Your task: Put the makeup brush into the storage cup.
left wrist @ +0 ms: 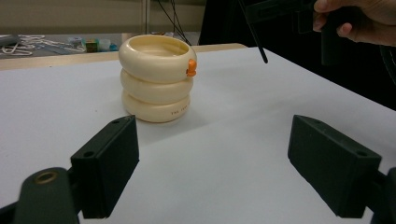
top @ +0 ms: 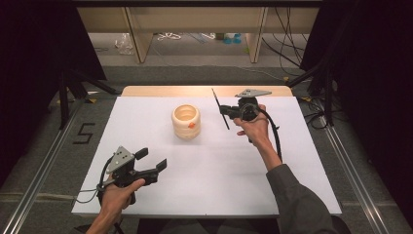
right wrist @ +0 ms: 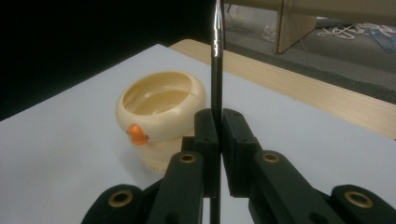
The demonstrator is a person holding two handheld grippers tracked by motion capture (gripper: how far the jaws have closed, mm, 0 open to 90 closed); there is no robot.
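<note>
A cream ringed pot [top: 186, 121] with a small orange knob on its side stands on the white table, its mouth open upward [right wrist: 161, 98]. My right gripper [top: 224, 110] hovers just right of it, shut on a thin black stick [top: 220, 108] that runs upright between the jaws [right wrist: 217, 70]. The stick's lower tip [left wrist: 264, 59] hangs above the table, right of the pot [left wrist: 157, 77]. My left gripper [top: 152, 161] rests near the front left of the table, open, nothing between its wide-set jaws, pointing toward the pot.
The white sheet [top: 209, 195] covers a wooden table whose far edge [top: 204, 90] shows behind the pot. Beyond it stand wooden table legs [top: 136, 34] and loose cables on the floor. Dark curtains and stands flank both sides.
</note>
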